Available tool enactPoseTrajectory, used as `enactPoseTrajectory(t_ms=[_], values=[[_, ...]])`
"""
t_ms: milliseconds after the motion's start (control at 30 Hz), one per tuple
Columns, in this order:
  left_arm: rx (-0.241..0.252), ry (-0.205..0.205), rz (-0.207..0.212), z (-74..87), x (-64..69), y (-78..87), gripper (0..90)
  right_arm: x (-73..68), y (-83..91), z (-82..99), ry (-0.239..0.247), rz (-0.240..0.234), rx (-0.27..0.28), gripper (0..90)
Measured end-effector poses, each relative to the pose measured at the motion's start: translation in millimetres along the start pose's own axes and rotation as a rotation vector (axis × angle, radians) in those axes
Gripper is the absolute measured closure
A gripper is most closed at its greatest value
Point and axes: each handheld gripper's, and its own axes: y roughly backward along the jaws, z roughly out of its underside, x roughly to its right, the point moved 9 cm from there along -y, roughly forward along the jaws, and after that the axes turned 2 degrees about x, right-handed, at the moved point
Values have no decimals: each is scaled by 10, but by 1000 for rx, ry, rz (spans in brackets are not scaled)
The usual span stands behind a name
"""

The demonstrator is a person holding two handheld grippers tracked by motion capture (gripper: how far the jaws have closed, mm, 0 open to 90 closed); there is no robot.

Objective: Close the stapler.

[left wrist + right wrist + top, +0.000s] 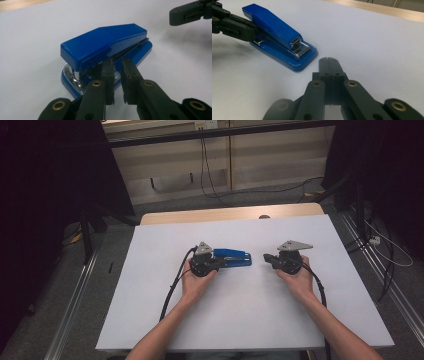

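A blue stapler (232, 257) lies flat on the white table (225, 320), near its middle. My left gripper (223, 263) is at the stapler's left end. In the left gripper view its jaws (117, 62) stand a narrow slit apart against the stapler's (105, 47) hinge end, with nothing pinched between them. My right gripper (266, 256) rests a short way right of the stapler, pointing at it. Its jaws (328, 60) are shut together and empty, a little short of the stapler's (277, 30) mouth end. The left gripper (249, 35) lies along the stapler's far end.
A wooden strip (230, 214) runs along the table's far edge. Cables (205, 175) hang down to the carpet behind it. Metal floor rails (380, 270) and dark stands (87, 235) flank the table. White surface stretches all around the stapler.
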Motion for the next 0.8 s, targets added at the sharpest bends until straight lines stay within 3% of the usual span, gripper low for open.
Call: enactPoseTrajectory(t_ms=[200, 400, 467, 533, 567, 600, 667, 800], values=[[-5, -31, -3, -10, 16, 50, 772, -18, 16, -19, -2, -9, 21, 897], [1, -45, 22, -43, 55, 114, 690, -40, 42, -25, -17, -14, 28, 848], [0, -39, 20, -37, 51, 135, 642, -32, 58, -33, -23, -12, 34, 790], [15, 36, 33, -20, 58, 162, 589, -20, 73, -36, -27, -4, 35, 726], [18, 52, 29, -5, 56, 174, 558, -15, 81, -35, -29, 0, 37, 692], [26, 54, 22, 2, 58, 175, 543, -15, 90, -33, -35, 0, 41, 650], [9, 14, -13, 33, 47, 177, 504, -15, 98, -27, -39, 3, 43, 591], [21, 10, -39, 41, 37, 234, 366, -24, 120, -28, -34, 8, 43, 488]])
